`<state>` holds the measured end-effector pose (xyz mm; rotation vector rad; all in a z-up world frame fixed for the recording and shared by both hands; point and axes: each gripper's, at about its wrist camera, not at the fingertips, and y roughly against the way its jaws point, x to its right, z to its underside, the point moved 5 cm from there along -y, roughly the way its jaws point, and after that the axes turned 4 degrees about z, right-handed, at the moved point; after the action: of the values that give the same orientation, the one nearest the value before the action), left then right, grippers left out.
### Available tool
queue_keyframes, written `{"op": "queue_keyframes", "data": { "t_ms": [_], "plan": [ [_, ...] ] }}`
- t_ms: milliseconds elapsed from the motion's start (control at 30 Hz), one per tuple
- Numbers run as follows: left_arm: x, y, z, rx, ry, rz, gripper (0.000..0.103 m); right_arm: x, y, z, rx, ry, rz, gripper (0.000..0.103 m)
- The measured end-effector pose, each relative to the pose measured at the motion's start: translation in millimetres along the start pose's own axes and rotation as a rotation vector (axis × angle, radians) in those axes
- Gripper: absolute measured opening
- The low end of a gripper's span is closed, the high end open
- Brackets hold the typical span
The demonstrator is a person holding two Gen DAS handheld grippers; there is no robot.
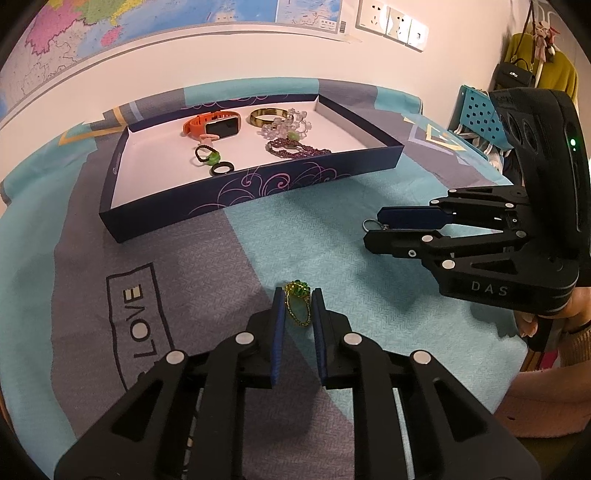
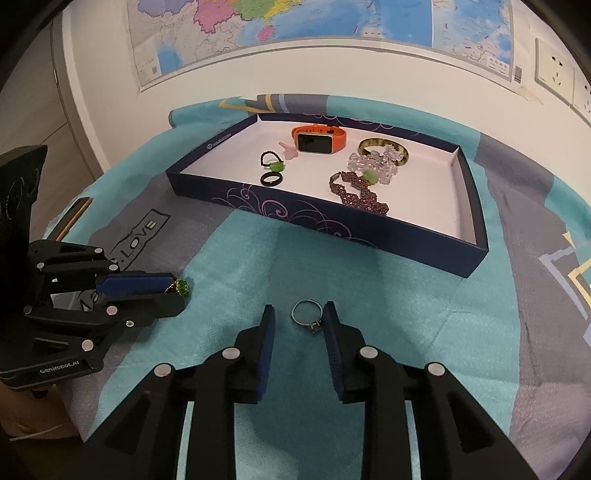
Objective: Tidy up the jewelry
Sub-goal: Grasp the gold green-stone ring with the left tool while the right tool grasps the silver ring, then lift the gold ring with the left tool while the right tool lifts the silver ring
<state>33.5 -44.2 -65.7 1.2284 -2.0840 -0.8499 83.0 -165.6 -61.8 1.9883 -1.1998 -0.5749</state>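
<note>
A: What's the setting?

B: A table under a teal-and-grey cloth point(image 1: 303, 236) printed with "LOVE", against a white wall with a map point(image 2: 295, 26) and sockets

A: And the jewelry?

B: Two pieces lie loose on the cloth. A gold ring with a green stone point(image 1: 297, 301) sits between the left gripper point(image 1: 298, 301) fingers, whose jaws are drawn in close on either side of it and seem to pinch it. A silver ring point(image 2: 307, 316) lies between the right gripper point(image 2: 299, 319) fingers; its setting is against the right-hand pad, the other pad stands clear, so those jaws are narrowed but not pressing on it

A: Where's the rest?

B: In a shallow navy box point(image 2: 332, 225) with a white floor, further back on the cloth. It holds an orange smartwatch point(image 2: 318, 139), a brass-coloured bangle point(image 2: 400, 147), a clear bead bracelet point(image 2: 373, 162) with a green bead, a dark purple beaded strand point(image 2: 360, 195), a black ring point(image 2: 272, 179), a black cord loop with a green bead point(image 2: 271, 162) and a small pink piece point(image 2: 288, 149)

A: Anything beyond the table?

B: A black handbag point(image 1: 515, 75) and a yellow garment point(image 1: 554, 70) hang at the right in the left wrist view
</note>
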Motion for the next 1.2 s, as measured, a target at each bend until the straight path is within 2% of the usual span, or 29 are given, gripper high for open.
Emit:
{"op": "queue_keyframes", "data": {
  "t_ms": [33,200,733,967,1133,1200],
  "plan": [
    [0,0,0,0.000,0.001,0.000,0.015,1,0,0,0.000,0.000,0.002,0.015],
    [0,0,0,0.001,0.001,-0.002,0.015,0,0,0,0.004,0.015,0.011,0.015],
    [-3,2,0,0.006,0.010,0.004,0.010,3,16,1,0.046,-0.034,-0.064,0.015],
    [-2,-1,-7,0.005,-0.008,-0.013,0.024,2,15,1,0.046,-0.033,-0.075,0.015],
    [2,-5,-12,0.001,-0.029,-0.008,0.025,4,14,2,0.044,-0.039,-0.076,0.015],
    [2,-10,-11,-0.013,-0.029,-0.013,0.022,5,14,2,0.044,-0.041,-0.077,0.015]
  ]
}}
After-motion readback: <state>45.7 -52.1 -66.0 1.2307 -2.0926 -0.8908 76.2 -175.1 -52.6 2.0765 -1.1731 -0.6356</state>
